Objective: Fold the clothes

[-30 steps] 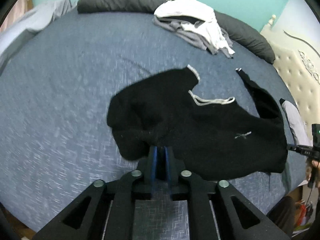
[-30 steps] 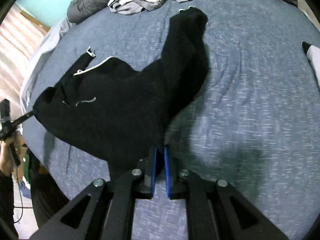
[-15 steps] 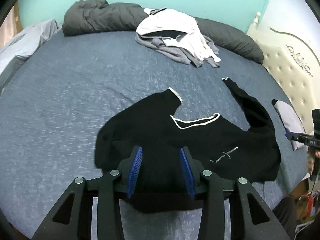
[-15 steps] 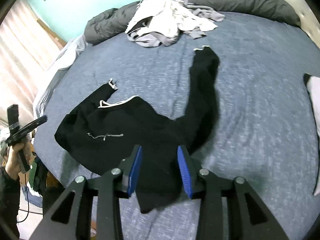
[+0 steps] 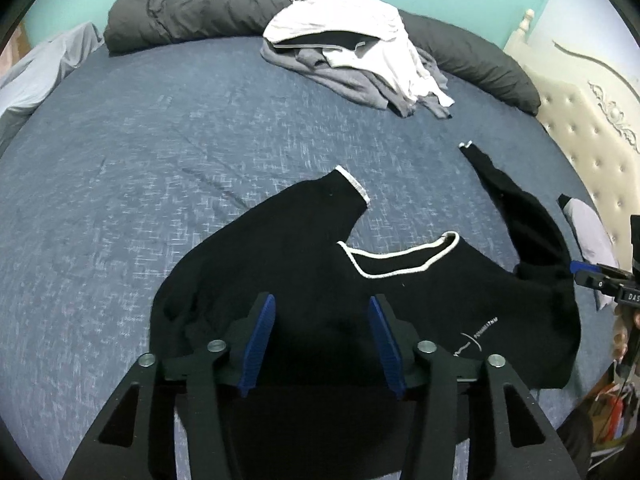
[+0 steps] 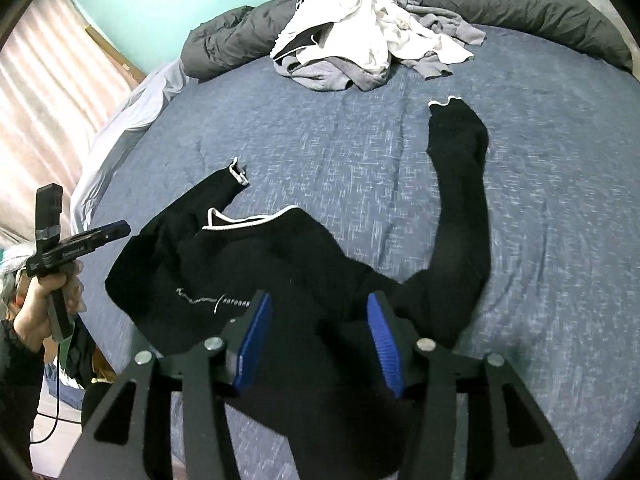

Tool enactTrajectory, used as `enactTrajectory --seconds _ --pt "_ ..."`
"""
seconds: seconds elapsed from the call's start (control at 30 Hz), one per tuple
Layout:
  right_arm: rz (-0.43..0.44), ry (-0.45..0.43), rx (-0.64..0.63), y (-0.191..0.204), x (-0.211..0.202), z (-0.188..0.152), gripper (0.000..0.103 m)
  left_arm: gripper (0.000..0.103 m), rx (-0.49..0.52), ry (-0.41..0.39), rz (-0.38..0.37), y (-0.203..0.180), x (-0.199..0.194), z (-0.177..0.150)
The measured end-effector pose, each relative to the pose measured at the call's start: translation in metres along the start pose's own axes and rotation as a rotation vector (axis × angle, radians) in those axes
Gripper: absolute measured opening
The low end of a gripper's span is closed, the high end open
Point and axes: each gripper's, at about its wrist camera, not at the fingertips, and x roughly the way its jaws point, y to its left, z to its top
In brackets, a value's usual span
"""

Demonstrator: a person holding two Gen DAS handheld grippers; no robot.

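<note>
Blue-grey speckled bedspread (image 5: 168, 128) fills both views, with a dark grey rolled duvet (image 5: 192, 8) along its far edge and a heap of white and grey clothes (image 5: 352, 52) resting against it. Nearer the cameras, a black long-sleeved sweater with white trim at neck and cuffs (image 5: 400, 300) lies spread on the bedspread, front up, both sleeves reaching away toward the heap.

Only the left wrist view shows the cream tufted headboard (image 5: 580, 128) at the right and a small pale grey item (image 5: 588, 232) beside it. Only the right wrist view shows the striped pinkish curtain (image 6: 44, 112) at the left, and the person's left hand (image 6: 44, 300) wrapped around a gripper handle off the bed's edge.

Both grippers tilt steeply down over the sweater's near hem. The left gripper (image 5: 322, 340) has its blue pads (image 5: 256, 344) roughly half apart and opening, with black cloth seen below the gap but not pinched. The right gripper (image 6: 320, 340) likewise stands half spread and opening, its blue pads (image 6: 384, 344) clear of the fabric beneath.
</note>
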Motion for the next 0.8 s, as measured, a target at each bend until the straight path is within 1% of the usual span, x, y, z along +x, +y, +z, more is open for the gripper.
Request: enactTrajectory --seconds 0.1,0.27,0.33,0.37,0.43,0.5,0.63,0.7,0.8 --pt "0.003 0.012 0.006 -0.002 0.014 0.006 0.058 0.059 0.001 0.027 -0.005 0.0 0.017 0.005" --pt "-0.024 0.051 -0.004 0.0 0.044 0.015 0.06 0.059 0.003 0.045 -0.017 0.001 0.042 0.012" --pt "-0.085 0.08 -0.031 0.001 0.056 0.016 0.06 0.059 0.016 0.053 -0.015 0.001 0.052 0.014" --pt "-0.084 0.079 -0.04 0.001 0.059 0.017 0.06 0.059 0.023 0.058 -0.013 0.001 0.056 0.015" --pt "-0.052 0.086 -0.041 0.001 0.069 0.019 0.06 0.059 0.033 0.076 -0.008 0.002 0.067 0.016" --pt "-0.049 0.09 -0.04 0.002 0.076 0.023 0.06 0.059 0.035 0.101 -0.009 0.005 0.078 0.017" --pt "-0.07 0.116 -0.051 0.008 0.098 0.036 0.06 0.059 0.054 0.122 -0.015 0.008 0.093 0.017" --pt "-0.062 0.131 -0.06 0.013 0.109 0.04 0.06 0.059 0.055 0.131 -0.017 0.011 0.1 0.017" --pt "-0.072 0.185 -0.083 0.02 0.135 0.046 0.06 0.061 0.06 0.142 -0.027 0.014 0.109 0.016"
